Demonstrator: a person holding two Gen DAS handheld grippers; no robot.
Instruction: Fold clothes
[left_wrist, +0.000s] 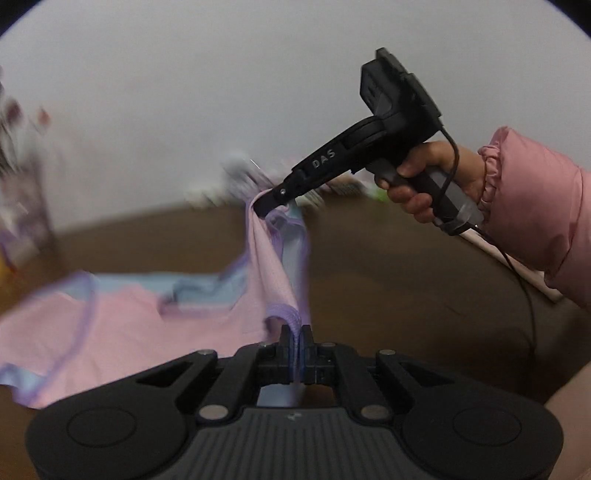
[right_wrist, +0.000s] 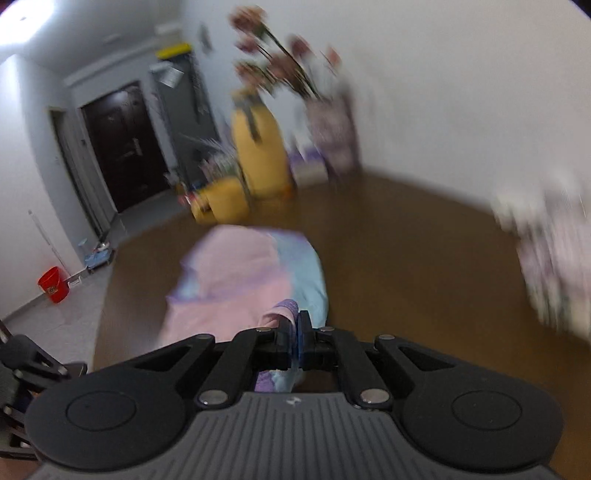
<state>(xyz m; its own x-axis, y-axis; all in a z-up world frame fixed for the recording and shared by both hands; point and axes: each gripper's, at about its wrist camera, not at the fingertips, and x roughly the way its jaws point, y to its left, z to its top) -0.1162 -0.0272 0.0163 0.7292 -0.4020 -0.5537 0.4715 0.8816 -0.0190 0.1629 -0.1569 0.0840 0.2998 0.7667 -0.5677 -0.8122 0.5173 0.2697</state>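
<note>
A pink and light-blue garment (left_wrist: 122, 325) with purple trim lies partly on the brown table (left_wrist: 388, 266), its near edge lifted. My left gripper (left_wrist: 296, 334) is shut on the purple hem. In the left wrist view my right gripper (left_wrist: 264, 206), held by a hand (left_wrist: 424, 177) in a pink sleeve, pinches the same hem farther back, so the cloth hangs taut between both. In the right wrist view my right gripper (right_wrist: 294, 325) is shut on the purple hem, and the garment (right_wrist: 236, 273) spreads out ahead on the table (right_wrist: 406, 258).
Blurred by motion: a yellow bag (right_wrist: 258, 155), flowers (right_wrist: 284, 62) and patterned items stand at the table's far edge by the white wall. A red bucket (right_wrist: 53, 284) and a dark door (right_wrist: 122, 144) are on the left. A cable (left_wrist: 524, 295) trails from the right gripper.
</note>
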